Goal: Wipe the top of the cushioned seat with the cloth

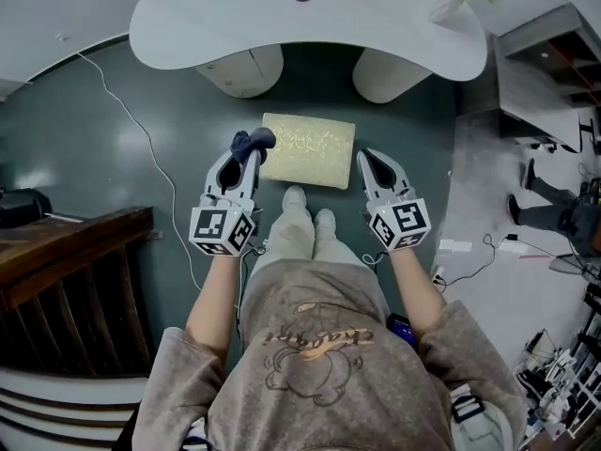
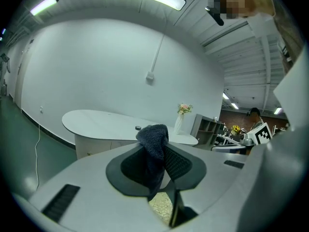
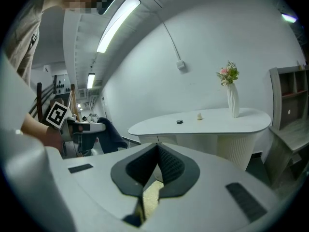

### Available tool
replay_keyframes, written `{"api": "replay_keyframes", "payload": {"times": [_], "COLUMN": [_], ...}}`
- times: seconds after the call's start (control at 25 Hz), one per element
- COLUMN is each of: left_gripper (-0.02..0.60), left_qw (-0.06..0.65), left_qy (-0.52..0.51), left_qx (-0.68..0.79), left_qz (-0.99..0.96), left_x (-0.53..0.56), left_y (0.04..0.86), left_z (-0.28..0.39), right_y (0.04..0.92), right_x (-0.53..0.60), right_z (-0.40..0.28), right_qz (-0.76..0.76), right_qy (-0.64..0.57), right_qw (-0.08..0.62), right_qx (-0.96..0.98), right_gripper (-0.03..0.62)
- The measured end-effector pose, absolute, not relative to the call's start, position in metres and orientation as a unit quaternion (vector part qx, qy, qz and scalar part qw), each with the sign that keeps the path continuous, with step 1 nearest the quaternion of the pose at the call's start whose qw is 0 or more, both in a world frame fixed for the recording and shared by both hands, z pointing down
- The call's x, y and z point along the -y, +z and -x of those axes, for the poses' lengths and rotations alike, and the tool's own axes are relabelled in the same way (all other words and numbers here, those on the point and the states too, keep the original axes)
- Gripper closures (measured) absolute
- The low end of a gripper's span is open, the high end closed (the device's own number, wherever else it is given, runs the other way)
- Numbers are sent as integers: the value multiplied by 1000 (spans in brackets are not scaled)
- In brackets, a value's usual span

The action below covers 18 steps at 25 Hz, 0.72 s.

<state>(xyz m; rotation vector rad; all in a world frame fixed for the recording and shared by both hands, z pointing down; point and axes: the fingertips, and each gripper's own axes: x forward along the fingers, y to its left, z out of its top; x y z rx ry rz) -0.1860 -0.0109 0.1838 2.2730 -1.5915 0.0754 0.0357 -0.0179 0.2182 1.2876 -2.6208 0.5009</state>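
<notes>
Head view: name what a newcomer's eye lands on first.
The pale yellow cushioned seat lies mid-frame, just below the white table. The left gripper is shut on a dark blue cloth at the seat's left edge. The right gripper, shut and empty, flanks its right side.

I wear a taupe, cartoon-print sweatshirt (image 1: 319, 346). My left hand-held gripper (image 1: 247, 151) and right hand-held gripper (image 1: 369, 157) are pale grey with black pads.
</notes>
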Motion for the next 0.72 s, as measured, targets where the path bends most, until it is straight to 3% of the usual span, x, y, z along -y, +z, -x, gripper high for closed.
{"api": "replay_keyframes", "payload": {"times": [0.72], "left_gripper": [486], "left_qw": [216], "left_qy": [66], "left_qx": [538], "left_qz": [-812], "left_x": [97], "left_y": [347], "left_z": [198], "right_y": [351], "right_x": [84], "right_z": [-34], "right_qz": [-474], "right_qy": [180], "right_qw": [121], "right_qx": [854], "right_gripper": [599]}}
